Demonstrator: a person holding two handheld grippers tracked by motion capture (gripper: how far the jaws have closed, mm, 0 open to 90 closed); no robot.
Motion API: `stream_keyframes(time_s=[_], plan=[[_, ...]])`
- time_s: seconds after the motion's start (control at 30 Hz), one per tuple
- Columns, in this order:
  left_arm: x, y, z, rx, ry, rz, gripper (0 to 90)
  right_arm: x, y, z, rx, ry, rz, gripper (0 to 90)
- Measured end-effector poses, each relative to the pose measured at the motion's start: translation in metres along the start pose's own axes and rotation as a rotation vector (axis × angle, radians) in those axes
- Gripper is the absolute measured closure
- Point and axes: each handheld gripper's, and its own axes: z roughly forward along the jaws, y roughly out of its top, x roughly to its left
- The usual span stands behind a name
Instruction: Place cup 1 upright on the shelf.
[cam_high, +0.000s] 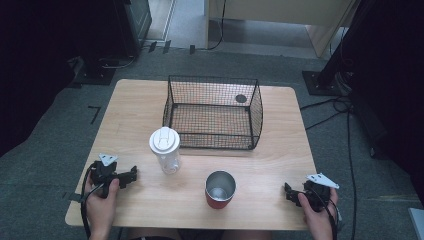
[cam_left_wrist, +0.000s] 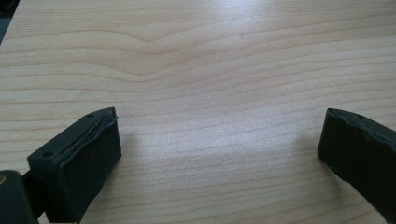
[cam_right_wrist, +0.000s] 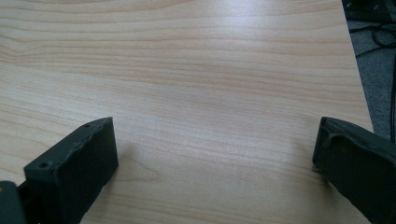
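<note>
A: Left gripper view first. What is cut off?

B: Both black jaws run out at the bottom edge, the one on the picture's right at that side as well. The surface (cam_left_wrist: 210, 84) is cropped on every side.

A: Right gripper view?

B: The same; jaws cropped at the bottom edge and lower corners.

A: High view?

B: The person's forearms leave at the bottom edge. The right gripper (cam_high: 295, 194) is too small and dark to read its jaws there. The dark spot (cam_high: 241, 98) at the wire basket (cam_high: 212, 111) cannot be identified. The red cup (cam_high: 220, 189) interior is a blur.
</note>
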Motion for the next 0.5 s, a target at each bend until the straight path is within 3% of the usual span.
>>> stream_keyframes(time_s=[0.27,0.5], plan=[[0.000,0.000,0.000,0.000,0.000,0.000,0.0,0.003,0.000,-0.003,0.011,-0.017,0.036,0.0],[0.000,0.000,0.000,0.000,0.000,0.000,0.0,0.013,0.002,-0.010,-0.018,-0.001,0.021,0.0]])
